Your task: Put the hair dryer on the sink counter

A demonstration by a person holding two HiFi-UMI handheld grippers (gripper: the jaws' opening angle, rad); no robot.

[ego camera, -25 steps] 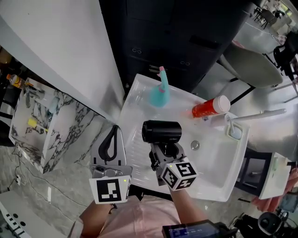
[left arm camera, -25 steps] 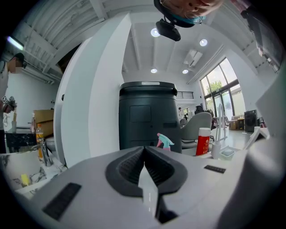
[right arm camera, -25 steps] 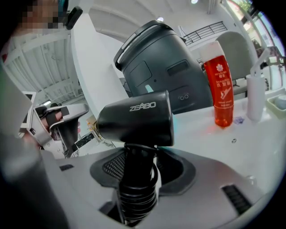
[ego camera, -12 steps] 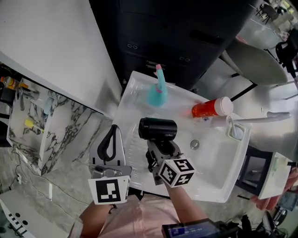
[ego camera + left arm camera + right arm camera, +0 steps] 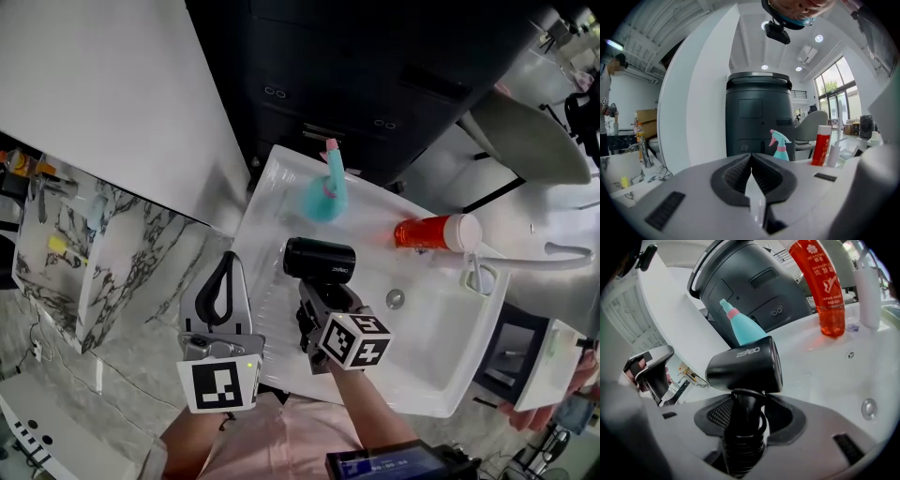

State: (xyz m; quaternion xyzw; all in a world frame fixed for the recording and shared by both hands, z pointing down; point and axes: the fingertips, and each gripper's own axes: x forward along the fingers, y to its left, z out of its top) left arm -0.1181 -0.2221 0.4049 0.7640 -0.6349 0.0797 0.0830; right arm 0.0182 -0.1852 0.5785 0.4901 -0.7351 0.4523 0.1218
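A black hair dryer [image 5: 320, 259] [image 5: 745, 367] hangs over the left part of the white sink counter [image 5: 441, 366], its barrel lying crosswise. My right gripper [image 5: 322, 298] [image 5: 744, 416] is shut on its handle, which runs down between the ribbed pads. Whether the dryer touches the counter I cannot tell. My left gripper [image 5: 220, 291] [image 5: 751, 174] is shut with nothing in it, held off the counter's left edge above the marble floor.
A teal spray bottle [image 5: 325, 191] [image 5: 743, 324] stands at the counter's back left. A red shampoo bottle [image 5: 437, 231] [image 5: 821, 284] stands at the back right by the white faucet [image 5: 525, 255]. The drain [image 5: 395, 299] lies right of the dryer. A dark cabinet [image 5: 375, 75] is behind.
The dryer in my right gripper has shifted slightly left and toward me over the counter. The left gripper has stayed put.
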